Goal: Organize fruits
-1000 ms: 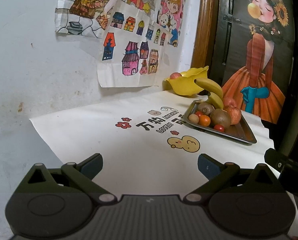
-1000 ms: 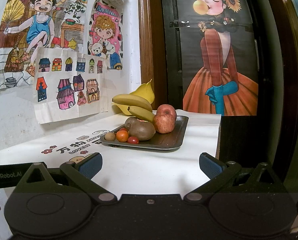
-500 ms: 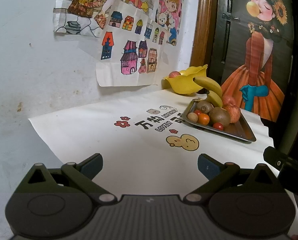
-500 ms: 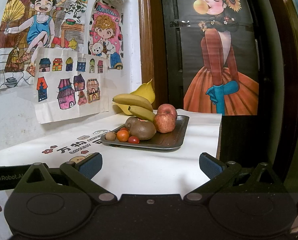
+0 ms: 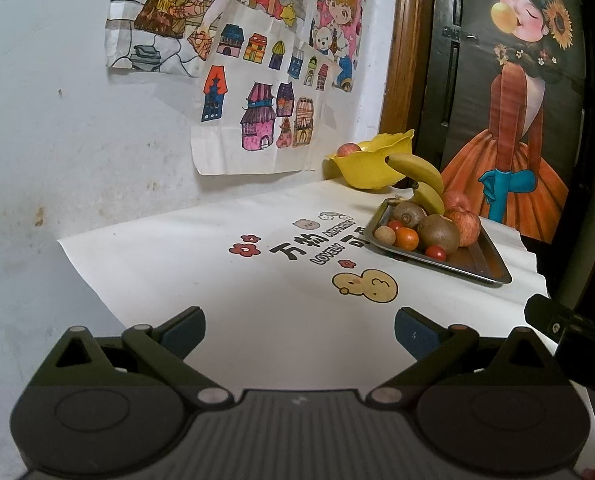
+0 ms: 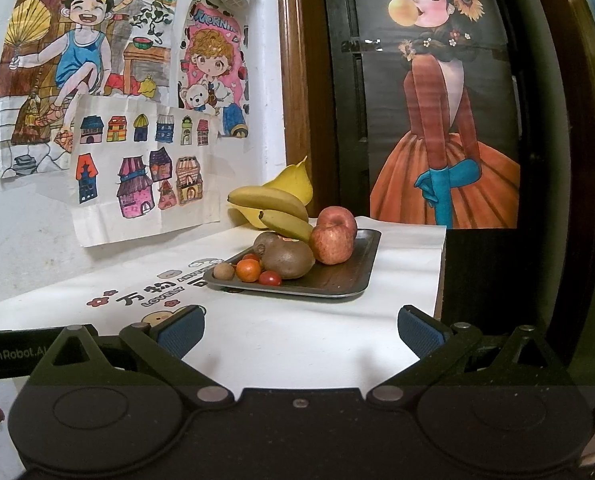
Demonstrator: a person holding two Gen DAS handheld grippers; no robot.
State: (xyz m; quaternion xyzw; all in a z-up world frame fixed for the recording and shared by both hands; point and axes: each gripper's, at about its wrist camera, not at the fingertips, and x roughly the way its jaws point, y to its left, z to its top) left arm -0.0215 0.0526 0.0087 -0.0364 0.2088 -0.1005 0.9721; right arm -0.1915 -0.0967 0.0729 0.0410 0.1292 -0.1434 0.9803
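we see a dark metal tray (image 6: pixel 337 280) at the centre of the right wrist view and at the right middle of the left wrist view (image 5: pixel 481 268), resting on the white printed cloth of the tabletop (image 5: pixel 257 300). the fruit is crowded toward the tray's far-left end: two yellow bananas (image 6: pixel 273 208) lie on top, two red apples (image 6: pixel 333 236) sit side by side, a brown fuzzy kiwi (image 6: pixel 289 260) lies in front with a second one behind it, and a small orange fruit (image 6: pixel 248 270), a small brown round fruit (image 6: pixel 223 271) and a red cherry tomato (image 6: pixel 269 279) line the near edge. the near-right part of the tray is bare. behind the tray a yellow leaf-shaped bowl (image 5: pixel 369 164) stands in the corner, holding another reddish fruit (image 5: pixel 347 149).

our left gripper (image 5: pixel 299 330) hovers over the cloth at the bottom of its frame, fingers spread wide and holding nothing. our right gripper (image 6: pixel 301 330) likewise has its fingers wide apart and empty, well short of the tray.
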